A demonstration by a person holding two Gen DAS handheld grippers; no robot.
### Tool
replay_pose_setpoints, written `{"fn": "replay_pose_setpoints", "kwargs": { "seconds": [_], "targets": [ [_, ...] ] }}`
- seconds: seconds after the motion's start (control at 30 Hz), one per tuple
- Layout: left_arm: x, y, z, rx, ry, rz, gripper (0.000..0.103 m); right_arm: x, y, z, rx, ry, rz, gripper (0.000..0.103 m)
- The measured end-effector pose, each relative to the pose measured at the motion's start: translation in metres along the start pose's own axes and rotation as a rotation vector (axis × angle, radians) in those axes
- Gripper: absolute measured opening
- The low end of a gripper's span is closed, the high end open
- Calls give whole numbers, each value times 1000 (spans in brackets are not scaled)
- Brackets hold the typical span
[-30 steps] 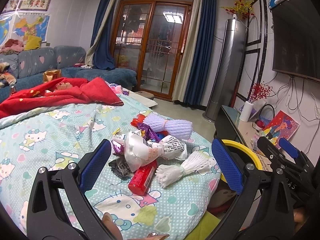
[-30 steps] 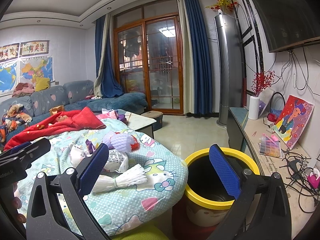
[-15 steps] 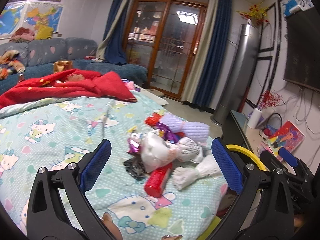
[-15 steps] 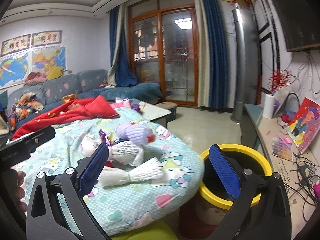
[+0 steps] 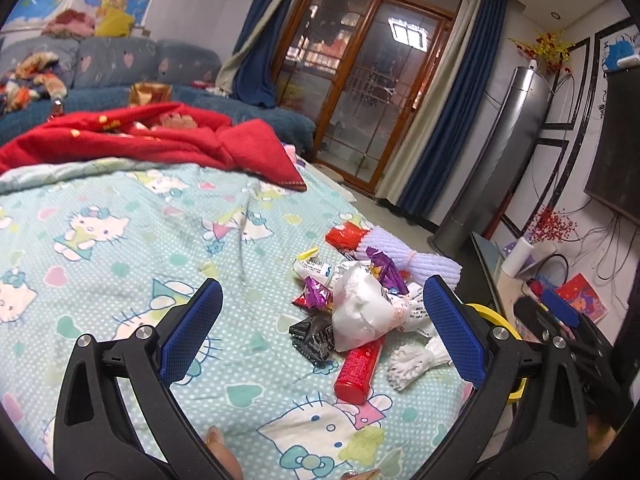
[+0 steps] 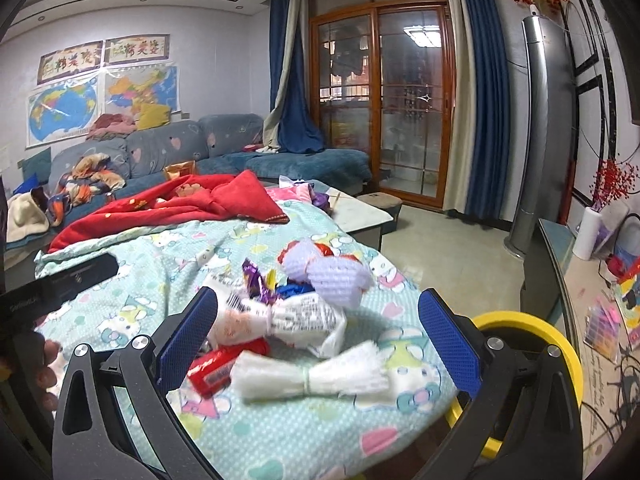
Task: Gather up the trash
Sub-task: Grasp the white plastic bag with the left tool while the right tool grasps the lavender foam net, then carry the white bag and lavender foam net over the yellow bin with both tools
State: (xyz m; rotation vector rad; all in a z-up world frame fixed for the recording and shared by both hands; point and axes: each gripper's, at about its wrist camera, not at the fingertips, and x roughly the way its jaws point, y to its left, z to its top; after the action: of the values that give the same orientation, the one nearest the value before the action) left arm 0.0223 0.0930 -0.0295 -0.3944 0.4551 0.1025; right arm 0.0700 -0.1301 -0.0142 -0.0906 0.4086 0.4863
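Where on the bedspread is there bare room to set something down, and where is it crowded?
Free: the broad stretch of bedspread between the red blanket and the left gripper. Crowded: the corner by the yellow bin, where the white foam net, red tube and wrappers pile up.

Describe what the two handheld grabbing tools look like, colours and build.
Both match. The left tool and the right tool each have two black plastic arms with cut-out slots and silver screws, ending in flat blue fingers with a fine grid texture. In the right view, the left tool's body shows as a black bar with small pale lettering, too blurred to read. No cables or sleeves show.
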Motion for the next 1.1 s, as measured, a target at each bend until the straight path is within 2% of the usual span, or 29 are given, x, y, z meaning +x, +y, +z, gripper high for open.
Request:
{"fn": "replay_pose_setpoints", "kwargs": {
  "seconds": [0.07,0.33,0.53,0.67,0.8,0.83,0.93,1.03,1.1],
  "targets": [
    [10,-1,3,20,41,-2,92,11,-4,6,5,10,3,97],
    [48,-14,11,90,148,-101,92,58,-37,12,53,88,13,96],
    [84,-28,13,118,214,-151,76,92,-55,11,88,160,44,88],
    [102,-33,11,124,259,-166,73,116,-62,9,101,205,82,82],
    [114,-38,6,148,296,-164,72,136,-67,4,159,266,137,60],
    [117,-39,4,157,307,-157,70,139,-68,3,171,274,162,51],
    [119,-39,-2,157,320,-160,64,141,-68,2,189,284,220,36],
    [121,-39,-5,159,325,-151,58,135,-66,0,170,276,256,29],
    [122,-37,-6,149,328,-146,50,131,-63,2,166,268,270,27]
  ]
}}
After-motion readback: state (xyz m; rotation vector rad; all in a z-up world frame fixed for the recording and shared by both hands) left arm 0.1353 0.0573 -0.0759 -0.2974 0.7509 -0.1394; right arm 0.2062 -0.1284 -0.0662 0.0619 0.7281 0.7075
